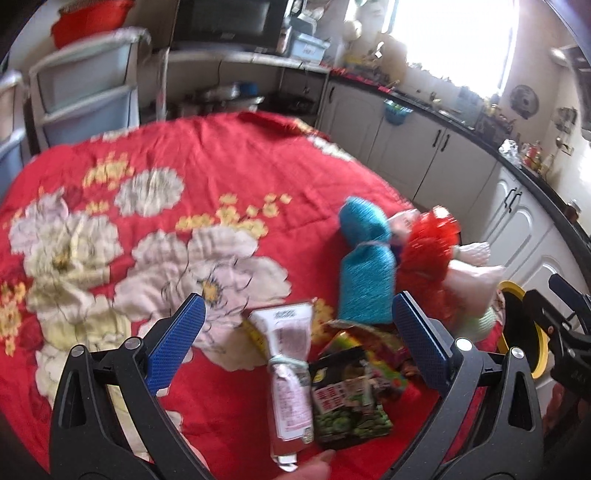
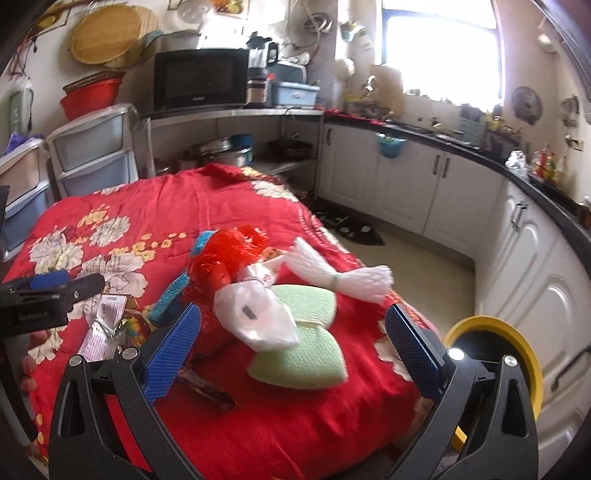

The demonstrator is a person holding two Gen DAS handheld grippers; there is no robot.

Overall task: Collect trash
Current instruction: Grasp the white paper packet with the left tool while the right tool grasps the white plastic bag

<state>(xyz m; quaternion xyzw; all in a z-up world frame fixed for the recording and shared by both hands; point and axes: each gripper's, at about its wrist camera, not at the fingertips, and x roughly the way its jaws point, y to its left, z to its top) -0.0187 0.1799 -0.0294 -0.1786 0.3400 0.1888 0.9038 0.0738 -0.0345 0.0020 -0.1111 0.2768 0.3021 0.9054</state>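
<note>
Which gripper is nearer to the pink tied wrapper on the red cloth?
Left. The left gripper is open right over the pink tied wrapper; the right gripper is further right, over the green sponge.

A home kitchen: microwave [image 2: 201,79], white cabinets [image 2: 406,184], dark countertop [image 2: 480,153].

A kitchen corner around a red floral tablecloth [image 2: 110,206]

We see a black microwave oven [image 2: 201,79] on a grey shelf, a blender [image 2: 260,70] just beside it, and a pale blue plastic box [image 2: 295,94] next along. A red plastic basin [image 2: 90,98] sits atop translucent plastic drawers [image 2: 92,147]. White cabinet doors [image 2: 406,184] curve under a black countertop [image 2: 480,155]; round woven trays [image 2: 107,35] hang on the wall.
</note>
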